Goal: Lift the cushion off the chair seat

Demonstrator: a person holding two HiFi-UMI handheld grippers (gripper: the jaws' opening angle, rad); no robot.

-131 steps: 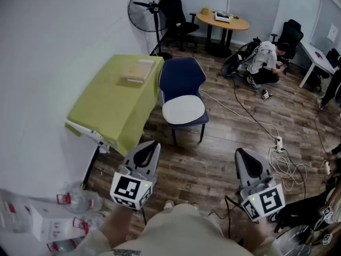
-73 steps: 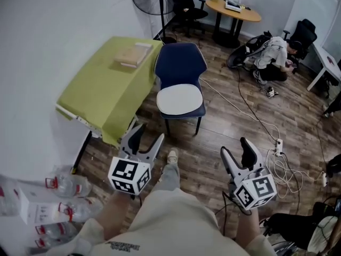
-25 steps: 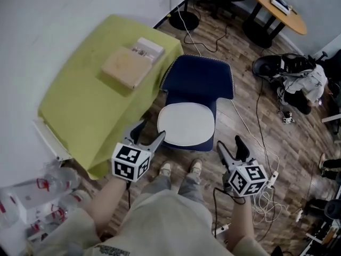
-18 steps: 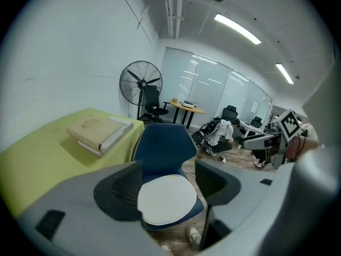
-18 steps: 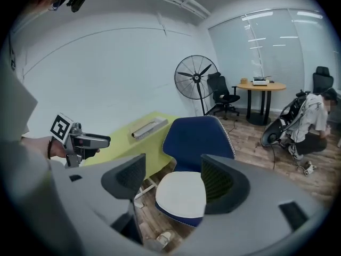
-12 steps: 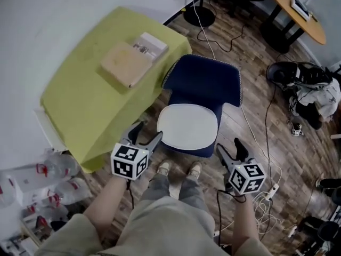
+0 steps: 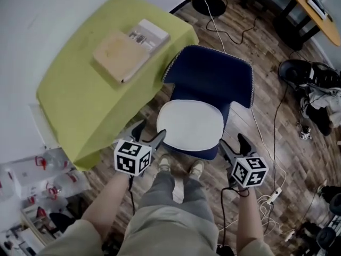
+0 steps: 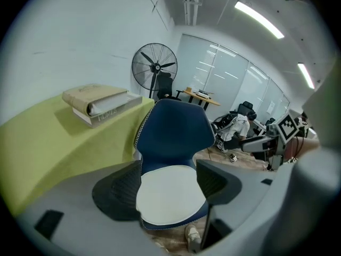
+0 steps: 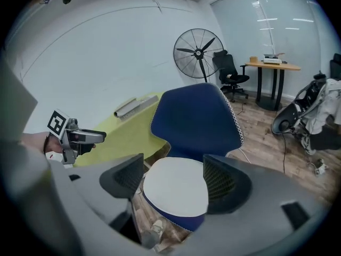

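Standing at the front of the chair (image 7: pixel 210 79), I hold one tool at each front corner of its seat. The cushion (image 7: pixel 190 124), white and thin, lies flat on the dark blue seat, not yet lifted. The left tool (image 7: pixel 149 131) hangs just beside the seat's front left edge and the right tool (image 7: pixel 233 142) just beside the front right. Neither touches anything. Both are released: their jaws have just been opening and stand wide, with nothing pressed between the pads. Each gripper view only frames the cushion in the gap, some way ahead.

To do this well, I judge I should take opposite side edges of the cushion, not the front rim, so it comes up balanced. At each side I want one jaw skimming the seat to slip under the cushion's edge and the other above it, then a firm clench on the cushion alone. The seat's rim sits right under that edge, so pinching the shell with it is the likely mistake. The cushion looks soft enough to sag in the middle, so I should raise both tools together and keep them level. The bench (image 7: pixel 80 89) with its green cloth stands close on my left, which leaves the left tool little room to swing out.
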